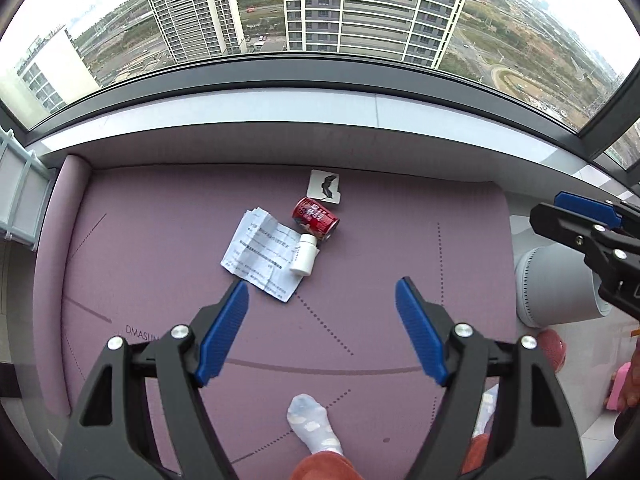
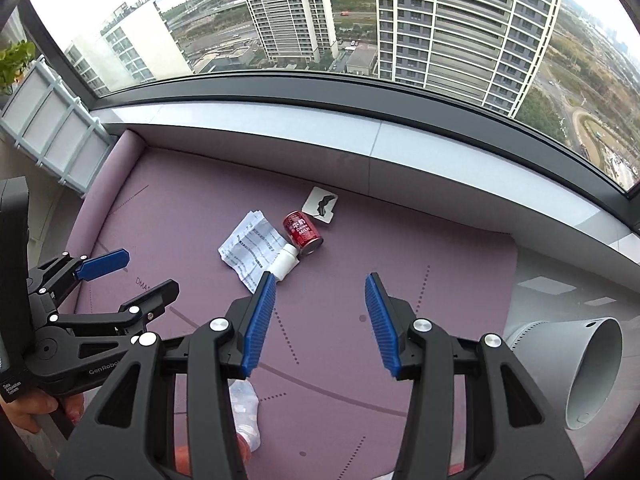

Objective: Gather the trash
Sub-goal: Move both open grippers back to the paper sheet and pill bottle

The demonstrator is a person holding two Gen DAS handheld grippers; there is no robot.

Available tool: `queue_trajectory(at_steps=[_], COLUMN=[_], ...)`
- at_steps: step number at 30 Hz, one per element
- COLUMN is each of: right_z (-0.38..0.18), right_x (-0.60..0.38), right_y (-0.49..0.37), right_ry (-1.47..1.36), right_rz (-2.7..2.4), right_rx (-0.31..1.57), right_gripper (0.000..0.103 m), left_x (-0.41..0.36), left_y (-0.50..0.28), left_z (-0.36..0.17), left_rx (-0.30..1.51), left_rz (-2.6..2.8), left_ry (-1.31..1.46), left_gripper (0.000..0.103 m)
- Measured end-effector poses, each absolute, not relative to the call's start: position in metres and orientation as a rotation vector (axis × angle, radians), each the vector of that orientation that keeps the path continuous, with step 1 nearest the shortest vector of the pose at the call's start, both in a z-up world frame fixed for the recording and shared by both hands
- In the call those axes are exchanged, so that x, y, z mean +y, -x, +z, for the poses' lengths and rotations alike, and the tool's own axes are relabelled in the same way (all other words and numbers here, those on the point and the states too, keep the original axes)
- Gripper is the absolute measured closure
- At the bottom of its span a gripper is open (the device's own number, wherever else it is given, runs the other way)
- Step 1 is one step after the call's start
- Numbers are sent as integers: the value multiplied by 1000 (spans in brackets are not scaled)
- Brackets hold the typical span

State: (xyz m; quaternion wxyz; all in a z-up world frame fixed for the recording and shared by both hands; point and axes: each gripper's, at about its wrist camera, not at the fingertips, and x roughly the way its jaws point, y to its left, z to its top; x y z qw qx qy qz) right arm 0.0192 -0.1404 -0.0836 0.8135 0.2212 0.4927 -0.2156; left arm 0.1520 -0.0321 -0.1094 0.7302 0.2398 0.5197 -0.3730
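Observation:
Trash lies on a mauve yoga mat (image 1: 160,240) (image 2: 420,248): a red drink can (image 1: 315,218) (image 2: 303,233) on its side, a small white bottle (image 1: 304,255) (image 2: 284,261) touching it, a creased printed paper (image 1: 262,252) (image 2: 250,249) and a white card (image 1: 325,186) (image 2: 320,204) with a black shape behind the can. My left gripper (image 1: 322,292) is open and empty, above the mat short of the pile. My right gripper (image 2: 320,284) is open and empty, just right of the bottle. Each shows in the other's view: the left (image 2: 138,274), the right (image 1: 560,216).
A grey bin (image 1: 560,284) (image 2: 580,364) lies on its side on the floor right of the mat. A window ledge (image 1: 280,108) runs behind the mat. A pale blue rack (image 2: 52,132) stands at the left. A socked foot (image 1: 314,424) rests on the mat's near part.

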Motion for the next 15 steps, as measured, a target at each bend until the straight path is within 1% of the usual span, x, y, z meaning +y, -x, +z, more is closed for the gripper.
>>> queue_trajectory(at_steps=[8, 15], right_z=[-128, -178], right_x=[-93, -89], right_y=[-102, -145], right_ry=[-518, -534], right_rz=[-438, -489], right_rx=[1081, 1096], right_gripper=[58, 58], left_x=[22, 21], left_y=[-219, -259], left_z=[-152, -196], left_rx=[1145, 1132], left_rz=[-746, -788], left_ry=[-582, -651], left_gripper=[27, 27])
